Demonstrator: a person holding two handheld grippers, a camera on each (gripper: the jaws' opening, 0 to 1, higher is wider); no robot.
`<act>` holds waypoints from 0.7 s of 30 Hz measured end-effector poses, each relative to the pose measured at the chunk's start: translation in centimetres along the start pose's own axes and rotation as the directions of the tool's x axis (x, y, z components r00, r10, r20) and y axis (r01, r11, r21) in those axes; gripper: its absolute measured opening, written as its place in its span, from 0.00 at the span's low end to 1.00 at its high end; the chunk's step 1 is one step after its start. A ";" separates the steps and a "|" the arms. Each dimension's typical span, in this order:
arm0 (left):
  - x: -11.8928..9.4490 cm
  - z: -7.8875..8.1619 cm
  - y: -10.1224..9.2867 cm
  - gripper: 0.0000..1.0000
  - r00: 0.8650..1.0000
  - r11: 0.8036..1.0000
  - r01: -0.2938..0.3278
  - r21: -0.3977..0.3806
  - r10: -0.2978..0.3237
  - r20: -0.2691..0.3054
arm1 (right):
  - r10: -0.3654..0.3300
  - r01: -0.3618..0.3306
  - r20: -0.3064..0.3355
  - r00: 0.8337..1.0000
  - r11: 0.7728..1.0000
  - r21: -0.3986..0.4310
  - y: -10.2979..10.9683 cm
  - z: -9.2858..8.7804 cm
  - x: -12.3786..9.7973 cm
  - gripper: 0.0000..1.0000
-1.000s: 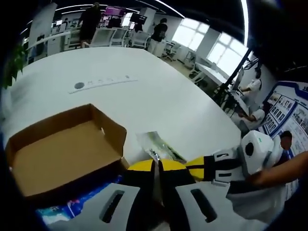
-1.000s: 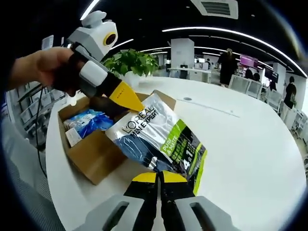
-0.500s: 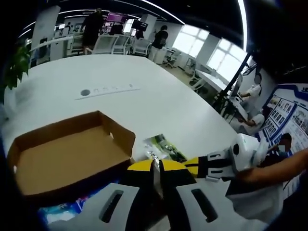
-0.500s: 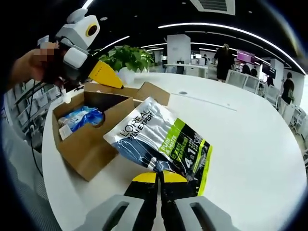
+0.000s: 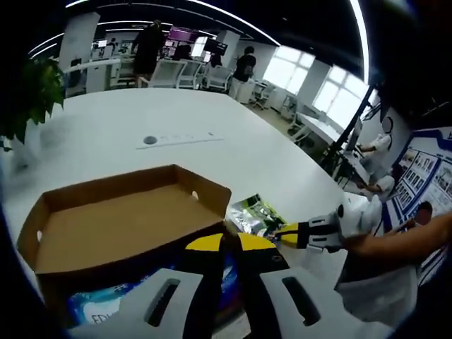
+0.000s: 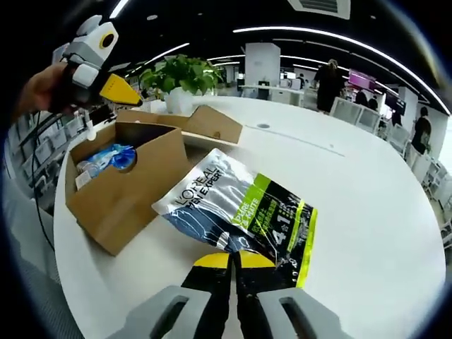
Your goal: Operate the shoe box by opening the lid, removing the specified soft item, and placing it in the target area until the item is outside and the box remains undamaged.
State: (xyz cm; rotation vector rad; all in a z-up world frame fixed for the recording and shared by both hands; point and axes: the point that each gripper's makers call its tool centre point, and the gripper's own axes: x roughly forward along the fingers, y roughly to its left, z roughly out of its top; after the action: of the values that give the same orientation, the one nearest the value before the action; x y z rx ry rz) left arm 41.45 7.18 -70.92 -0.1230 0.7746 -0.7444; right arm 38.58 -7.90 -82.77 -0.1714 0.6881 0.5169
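The brown cardboard shoe box (image 6: 127,185) stands open on the white table (image 6: 367,205), its lid (image 5: 120,219) folded back. A blue packet (image 6: 106,158) lies inside it. The silver, green and black soft pouch (image 6: 241,206) is outside the box, stretched low over the table beside it. My right gripper (image 6: 234,258) is shut on the pouch's near edge, and the right gripper (image 5: 293,233) also reaches in beside the pouch (image 5: 254,214) in the left gripper view. My left gripper (image 5: 226,244) is shut and hovers over the box's near edge. Its yellow tips (image 6: 120,90) hold nothing.
A potted plant (image 6: 180,76) stands at the table's edge behind the box. A flat socket strip (image 5: 176,137) sits mid-table. A person's arm and white sleeve (image 5: 385,272) hold the right gripper. Chairs and people stand far off (image 5: 244,67).
The left gripper has let go of the pouch and drawn back over the box. The right gripper has carried the pouch away from the box and lower toward the table.
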 end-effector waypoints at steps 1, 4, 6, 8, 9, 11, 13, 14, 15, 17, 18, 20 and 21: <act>-0.3 0.0 0.4 0.04 1.000 1.000 -0.007 -0.005 0.007 0.004 | -0.003 0.003 -0.012 1.000 1.000 -0.009 -0.1 -0.2 0.2 0.00; -0.8 -0.1 1.0 0.04 1.000 1.000 -0.019 -0.018 0.020 0.013 | -0.006 0.006 -0.026 1.000 1.000 -0.020 -0.1 -0.4 0.4 0.00; -1.3 -0.1 1.5 0.04 0.999 0.999 -0.029 -0.024 0.029 0.018 | -0.010 0.009 -0.034 0.999 1.000 -0.023 -0.2 -0.4 0.6 0.00; -1.7 -0.2 2.1 0.05 0.999 0.999 -0.040 -0.028 0.040 0.023 | -0.010 0.009 -0.037 0.999 1.000 -0.026 -0.1 -0.4 0.7 0.00; -2.0 -0.3 2.3 0.05 0.999 0.999 -0.043 -0.032 0.043 0.024 | -0.016 0.015 -0.039 0.999 0.999 -0.028 -0.1 -0.3 0.7 0.00; -2.4 -0.4 2.8 0.05 0.998 0.998 -0.052 -0.036 0.053 0.030 | -0.027 0.026 -0.045 0.999 0.999 -0.027 -0.3 -0.3 0.8 0.00; -2.9 -0.5 3.2 0.05 0.998 0.997 -0.061 -0.040 0.062 0.033 | -0.027 0.026 -0.049 0.998 0.999 -0.020 -0.5 -0.3 0.9 0.00; -3.2 -0.6 3.5 0.05 0.997 0.997 -0.067 -0.043 0.069 0.034 | -0.027 0.026 -0.052 0.998 0.999 -0.022 -0.6 -0.4 0.9 0.00; -3.4 -0.7 3.7 0.05 0.997 0.996 -0.072 -0.044 0.074 0.036 | -0.026 0.025 -0.054 0.998 0.999 -0.026 -0.6 -0.4 1.0 0.00; -3.9 -0.9 4.2 0.05 0.996 0.996 -0.081 -0.049 0.083 0.038 | -0.027 0.025 -0.059 0.998 0.999 -0.033 -0.7 -0.5 0.9 0.00; -4.2 -1.0 4.5 0.05 0.995 0.995 -0.086 -0.052 0.088 0.040 | -0.029 0.027 -0.061 0.998 0.999 -0.035 -0.8 -0.5 0.9 0.00; -4.8 -1.3 5.2 0.05 0.994 0.993 -0.100 -0.060 0.102 0.041 | -0.029 0.026 -0.065 0.997 0.999 -0.039 -0.9 -0.6 0.8 0.00; -5.0 -1.4 5.5 0.05 0.993 0.992 -0.105 -0.063 0.108 0.041 | -0.031 0.028 -0.068 0.997 0.999 -0.046 -0.9 -0.6 0.8 0.00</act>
State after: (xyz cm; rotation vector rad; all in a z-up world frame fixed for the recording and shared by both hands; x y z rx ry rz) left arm 41.24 14.69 -70.98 -0.1512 0.7556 -0.6150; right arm 39.20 -8.58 -83.75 -0.2423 0.7401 0.4998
